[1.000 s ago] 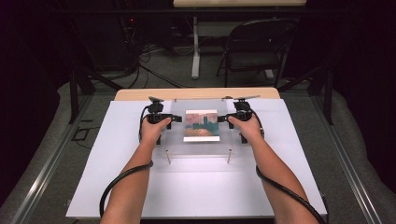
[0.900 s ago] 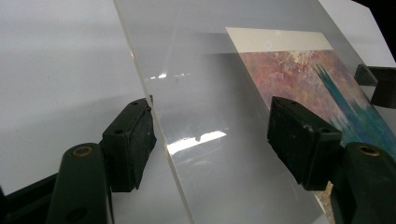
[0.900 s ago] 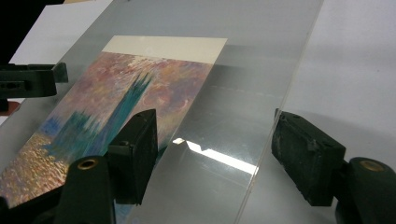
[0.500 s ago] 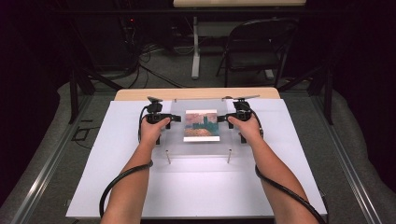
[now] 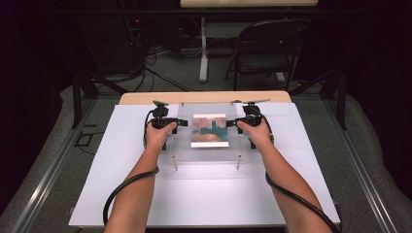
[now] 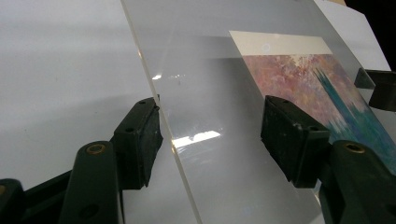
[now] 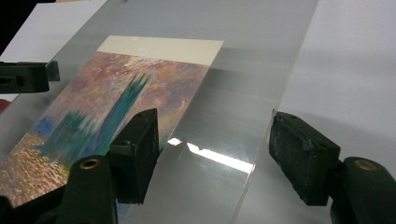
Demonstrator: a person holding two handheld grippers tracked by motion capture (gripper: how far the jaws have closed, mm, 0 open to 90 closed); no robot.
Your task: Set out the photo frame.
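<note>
A dark room with a folding chair [image 5: 267,48] and floor cables lies behind the bench [image 5: 204,194], whose top is a white sheet over wood. On the left, the left tool [image 6: 210,135] sits at the left edge of a clear pane [image 5: 209,153], its jaws spread apart, one on each side of that edge, neither pressing it. The pane lies at the bench's far middle, raised on small metal posts [image 5: 175,163]. Under it at its centre lies a print [image 5: 210,130] in pink, orange and teal with a pale top border. On the right, the right tool [image 7: 212,147] straddles the pane's right edge the same way, jaws wide and not gripping. Black cables [image 5: 124,189] trail from both tools along the forearms.
</note>
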